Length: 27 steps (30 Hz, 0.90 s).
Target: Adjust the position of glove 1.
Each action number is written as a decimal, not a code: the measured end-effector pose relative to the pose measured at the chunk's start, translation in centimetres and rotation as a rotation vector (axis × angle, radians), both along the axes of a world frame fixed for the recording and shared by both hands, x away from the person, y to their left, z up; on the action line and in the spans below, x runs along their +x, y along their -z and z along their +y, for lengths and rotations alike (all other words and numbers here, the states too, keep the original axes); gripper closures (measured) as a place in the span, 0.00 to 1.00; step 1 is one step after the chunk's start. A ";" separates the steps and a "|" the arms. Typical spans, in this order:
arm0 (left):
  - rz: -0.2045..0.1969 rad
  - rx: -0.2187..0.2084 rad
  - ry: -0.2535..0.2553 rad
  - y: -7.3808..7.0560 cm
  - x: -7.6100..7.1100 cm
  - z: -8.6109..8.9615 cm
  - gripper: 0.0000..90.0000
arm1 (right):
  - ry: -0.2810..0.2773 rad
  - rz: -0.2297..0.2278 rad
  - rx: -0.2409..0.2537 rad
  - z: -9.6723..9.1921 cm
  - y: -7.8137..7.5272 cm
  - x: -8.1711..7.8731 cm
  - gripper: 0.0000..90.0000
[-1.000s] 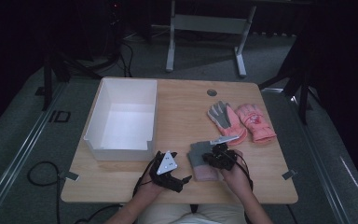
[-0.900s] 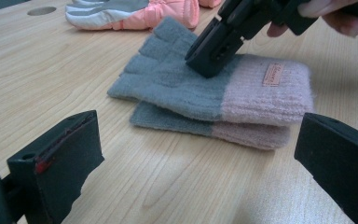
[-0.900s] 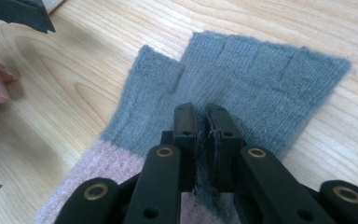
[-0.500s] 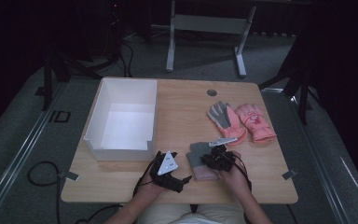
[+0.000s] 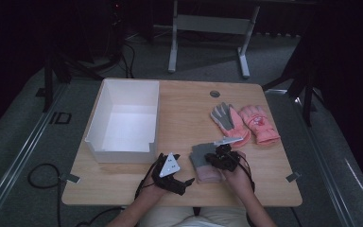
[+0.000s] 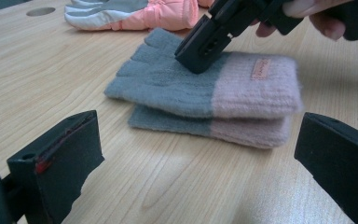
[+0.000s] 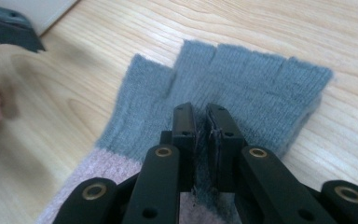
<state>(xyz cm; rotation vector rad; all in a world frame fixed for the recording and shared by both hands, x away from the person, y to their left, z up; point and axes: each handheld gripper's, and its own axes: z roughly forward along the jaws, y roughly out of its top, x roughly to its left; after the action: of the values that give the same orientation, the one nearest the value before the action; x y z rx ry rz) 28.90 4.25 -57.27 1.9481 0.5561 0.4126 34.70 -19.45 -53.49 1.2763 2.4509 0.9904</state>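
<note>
On light wooden table (image 5: 179, 118), dark room, grey carpet: white box (image 5: 125, 120) left; pink gloves (image 5: 246, 123) right; stacked grey-pink knit gloves (image 5: 203, 161) at near edge. Right gripper (image 7: 200, 121) pinches top knit glove's fabric; left gripper (image 6: 196, 154) wide open, holding nothing.

The dark grey floor mat left of the table carries the pale letters "ID" (image 5: 60, 117), far out beyond the left gripper (image 5: 170, 172). The small pink tag (image 6: 259, 69) on the pink cuff of the grey knitted fingerless glove (image 6: 200, 86), just beside the tip of the right gripper (image 6: 200, 49), bears marks too blurred to read.
</note>
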 end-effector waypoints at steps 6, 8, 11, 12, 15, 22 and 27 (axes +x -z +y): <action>-0.003 0.004 -0.003 0.0 0.0 0.0 0.00 | 0.023 0.015 0.027 -0.2 0.3 -0.2 0.86; -0.018 -0.011 0.002 0.0 -0.1 0.1 0.00 | 0.028 0.013 0.037 -0.2 0.1 -0.3 0.83; -0.072 -0.058 0.051 -0.4 -0.6 0.1 0.00 | 0.025 -0.013 0.058 -0.8 -1.2 -0.7 0.80; -0.079 -0.033 0.064 -0.8 -0.8 -0.2 0.00 | 0.027 -0.028 0.065 -1.1 -1.8 -0.8 0.80; -0.113 0.010 0.110 -1.7 -1.0 -1.2 0.00 | 0.033 -0.070 0.071 -2.1 -3.3 -0.8 0.79; -0.010 0.061 0.229 -3.5 -0.6 -4.3 0.06 | 0.074 -0.070 0.075 -4.5 -4.2 0.2 0.77; -0.034 0.153 0.282 -3.4 0.0 -6.4 0.07 | 0.093 -0.033 0.075 -4.9 -3.5 1.6 0.70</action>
<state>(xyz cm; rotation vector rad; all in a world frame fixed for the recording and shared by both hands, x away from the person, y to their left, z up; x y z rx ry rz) 28.90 -2.17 -53.83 2.1250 0.2272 0.3147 36.31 -24.37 -49.99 1.3723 2.3274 1.0790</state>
